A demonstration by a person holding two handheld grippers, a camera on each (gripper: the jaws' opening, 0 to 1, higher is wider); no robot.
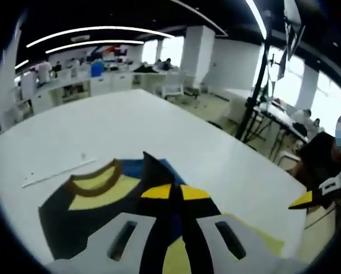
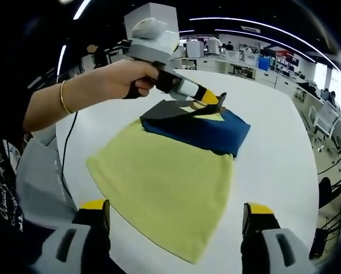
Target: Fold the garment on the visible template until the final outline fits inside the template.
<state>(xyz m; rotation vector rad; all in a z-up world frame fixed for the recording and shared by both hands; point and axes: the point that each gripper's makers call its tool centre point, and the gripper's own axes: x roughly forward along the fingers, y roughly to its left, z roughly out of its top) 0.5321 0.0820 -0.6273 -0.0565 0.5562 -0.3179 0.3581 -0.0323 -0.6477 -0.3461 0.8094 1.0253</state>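
Your left tool (image 2: 211, 100) is pinching a dark fold of the garment (image 2: 164, 182) near its collar, lifting that fold off the white tabletop (image 2: 279, 160). Your right tool (image 2: 176, 220) hangs spread wide above the yellow hem, gripping nothing. Outward, the garment lies flat, yellow below and blue and black toward the collar.

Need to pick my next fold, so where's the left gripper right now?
In the right gripper view the left gripper is at the garment's far end, its fingers shut on dark fabric lifted above the blue panel.
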